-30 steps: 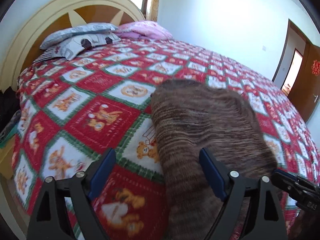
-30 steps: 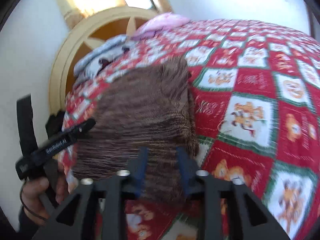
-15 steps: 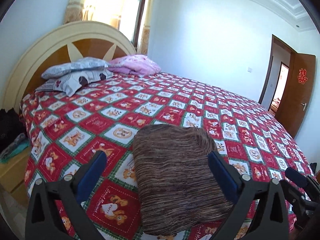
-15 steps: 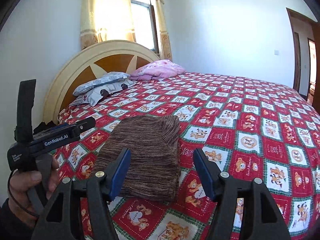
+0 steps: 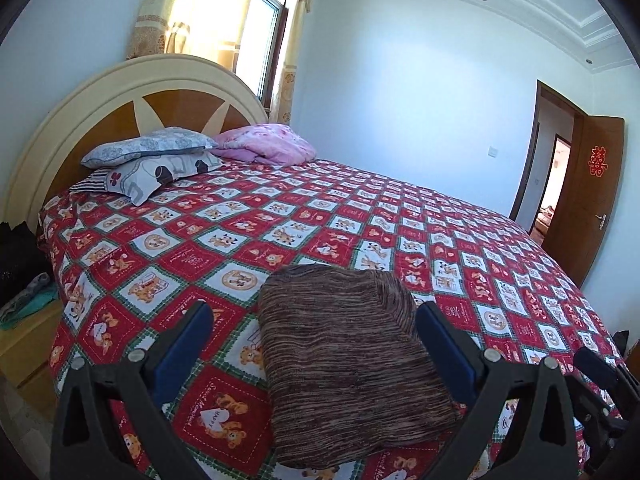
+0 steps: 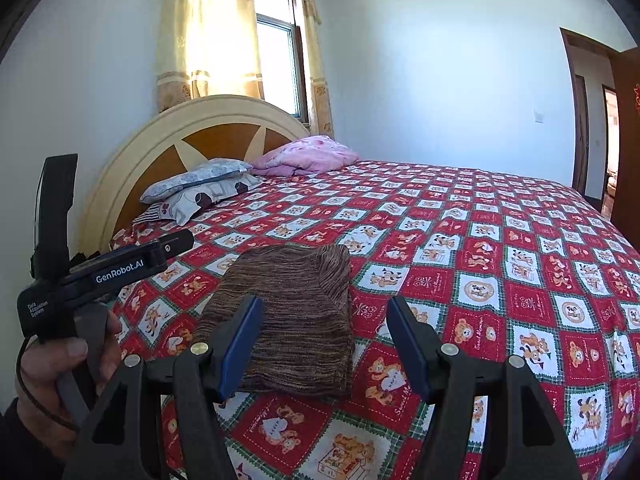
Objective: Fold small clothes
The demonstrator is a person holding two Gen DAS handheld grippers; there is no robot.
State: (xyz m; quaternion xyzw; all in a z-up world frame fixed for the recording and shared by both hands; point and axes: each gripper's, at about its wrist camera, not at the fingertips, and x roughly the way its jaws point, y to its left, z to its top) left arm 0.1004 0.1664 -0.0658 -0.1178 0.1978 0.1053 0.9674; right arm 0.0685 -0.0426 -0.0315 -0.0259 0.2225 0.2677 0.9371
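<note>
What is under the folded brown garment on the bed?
The folded brown garment lies flat on the red patterned bedspread, which shows all around its edges. The patch of bedspread directly beneath is covered, so anything tucked under it or inside its folds cannot be seen.

garment (image 5: 348, 364): brown streaked knit, coarse, matt
bedspread (image 5: 360, 216): printed cotton-like cloth, matt
headboard (image 5: 120, 100): glossy cream frame, brown wood panels
gripper pads (image 6: 240, 344): smooth blue plastic or rubber
door (image 5: 588, 200): varnished wood
</note>
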